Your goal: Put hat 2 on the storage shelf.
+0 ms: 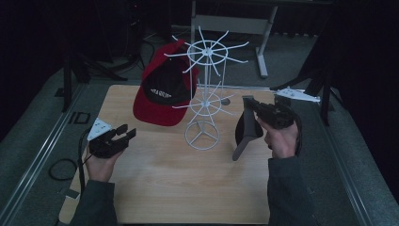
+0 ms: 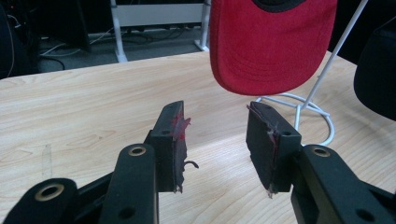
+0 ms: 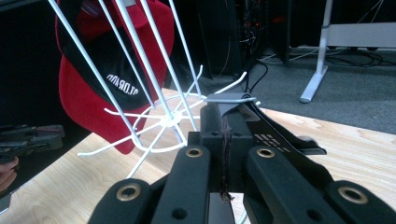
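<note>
The desk (image 1: 155,188) carries a white wire rack (image 1: 203,94) standing near its centre, with two tiers of radial prongs. A red cap (image 1: 162,89) with a black front panel already hangs on the upper tier at roughly 10 o'clock from the rack's post, brim pointing down toward the desk.

The work in hand is a black cap (image 1: 247,132). My right tongs (image 1: 254,106) are closed tight on its strap or rear edge, with the jaws pressed together and only the thin band between them, as the right gripper view shows (image 3: 233,121). The cap hangs below the tongs, long axis running near vertical, brim toward the desk. It sits at about 3 o'clock from the rack's base, near the lower tier. In the right gripper view a prong tip (image 3: 231,98) of that tier lies just above the pinched band; I cannot tell whether they touch.

I judge the coming move to turn on that relation: the band must pass over a free prong on the side facing my right hand, which is clearly the nearer one.

My left tongs (image 1: 123,134) rest at about 9 o'clock from the rack base, well apart from both caps. The jaws stand moderately wide and hold nothing; worn pads (image 2: 173,140) face bare desk.
</note>
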